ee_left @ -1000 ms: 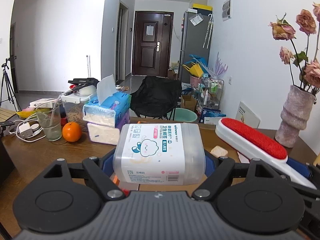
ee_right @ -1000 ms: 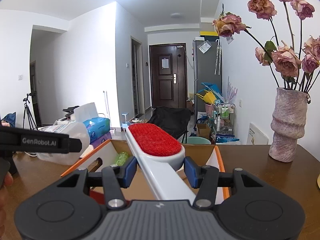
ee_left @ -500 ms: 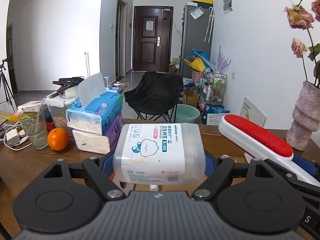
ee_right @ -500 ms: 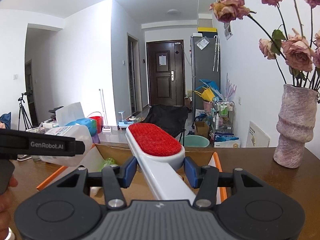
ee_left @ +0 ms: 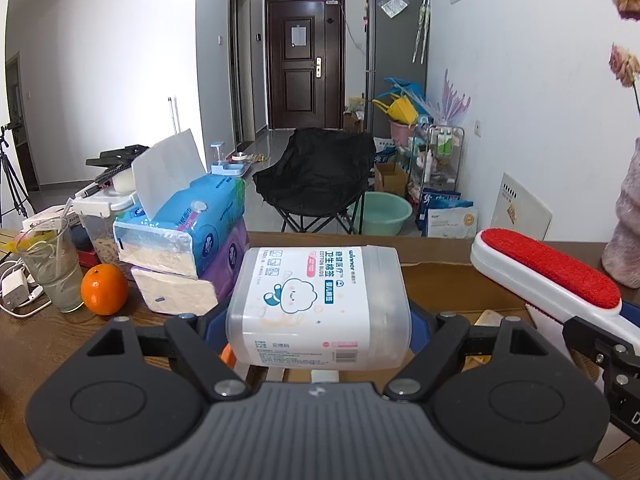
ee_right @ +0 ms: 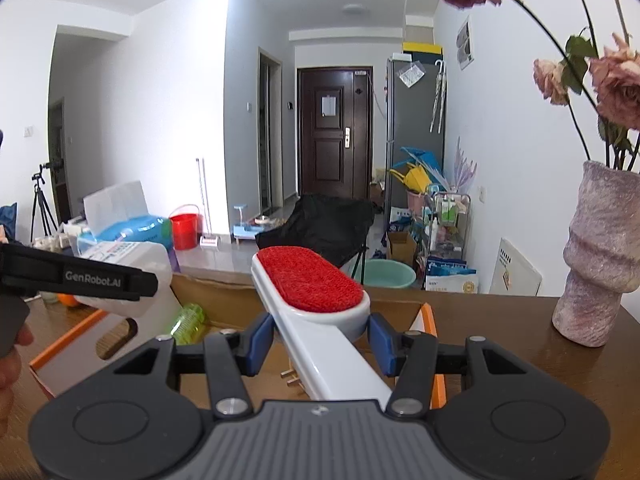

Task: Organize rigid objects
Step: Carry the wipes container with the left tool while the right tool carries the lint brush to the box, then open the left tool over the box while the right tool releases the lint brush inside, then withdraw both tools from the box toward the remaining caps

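My left gripper (ee_left: 318, 326) is shut on a clear plastic box of cotton buds (ee_left: 318, 300) with a white label, held crosswise above the cardboard box (ee_left: 452, 284). My right gripper (ee_right: 320, 340) is shut on the white handle of a lint brush (ee_right: 310, 280) with a red pad, over the same orange-edged cardboard box (ee_right: 224, 304). The lint brush (ee_left: 548, 276) also shows at the right of the left wrist view. The cotton bud box (ee_right: 128, 276) and the left gripper's side appear at the left of the right wrist view. A green ridged item (ee_right: 188, 318) lies inside the box.
Stacked tissue packs (ee_left: 188, 240), an orange (ee_left: 104, 289), a glass (ee_left: 52, 268) and a charger with cables (ee_left: 16, 290) sit at the table's left. A rough pink vase (ee_right: 600, 256) with dried roses stands at the right. A black chair (ee_left: 316, 176) stands beyond the table.
Both grippers have moved forward and a little lower over the cardboard box, still holding their objects. The tissue packs and the vase look nearer and have shifted outward.
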Demonstrator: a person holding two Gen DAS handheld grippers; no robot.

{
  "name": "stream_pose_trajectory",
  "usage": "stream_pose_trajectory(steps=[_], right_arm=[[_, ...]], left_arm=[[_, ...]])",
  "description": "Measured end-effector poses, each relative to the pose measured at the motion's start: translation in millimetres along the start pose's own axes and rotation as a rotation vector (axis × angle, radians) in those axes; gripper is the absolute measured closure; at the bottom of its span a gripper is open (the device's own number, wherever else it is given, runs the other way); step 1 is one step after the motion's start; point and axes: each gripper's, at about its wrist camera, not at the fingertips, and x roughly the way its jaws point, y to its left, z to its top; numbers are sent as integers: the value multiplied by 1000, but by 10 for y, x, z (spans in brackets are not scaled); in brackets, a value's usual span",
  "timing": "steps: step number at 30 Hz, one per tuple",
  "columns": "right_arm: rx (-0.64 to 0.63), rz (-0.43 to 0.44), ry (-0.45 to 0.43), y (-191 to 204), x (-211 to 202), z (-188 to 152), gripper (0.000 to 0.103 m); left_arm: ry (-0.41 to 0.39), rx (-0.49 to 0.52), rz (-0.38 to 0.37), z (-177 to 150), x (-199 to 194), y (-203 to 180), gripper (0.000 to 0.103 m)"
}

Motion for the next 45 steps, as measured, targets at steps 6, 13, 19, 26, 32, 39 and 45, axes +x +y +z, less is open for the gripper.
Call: stream_pose_trajectory(steps=[6,13,19,26,32,39,45], right_arm=[[-6,0,26,15,61,-45,52],[38,24,81,-50,131,-42,37],[68,-17,84,-102,108,-36,2],[63,-19,99,-98,124,-41,0],[52,-26,112,-65,120,-32,0],[60,-41,118,-52,74,-4,0],[70,-58,111,-41,3,15,0]], left_arm=[[11,11,-4,-33,19,-15,20],[10,45,-6,-58,-51,-60,8],[12,22,23,-40,-73,33,0],[37,1,39,-33,-20,99,0],[32,3,35,-33,-35,96,0],[19,0,25,-39,-120,88,0],[-5,3,22,-69,-260,75,0]])
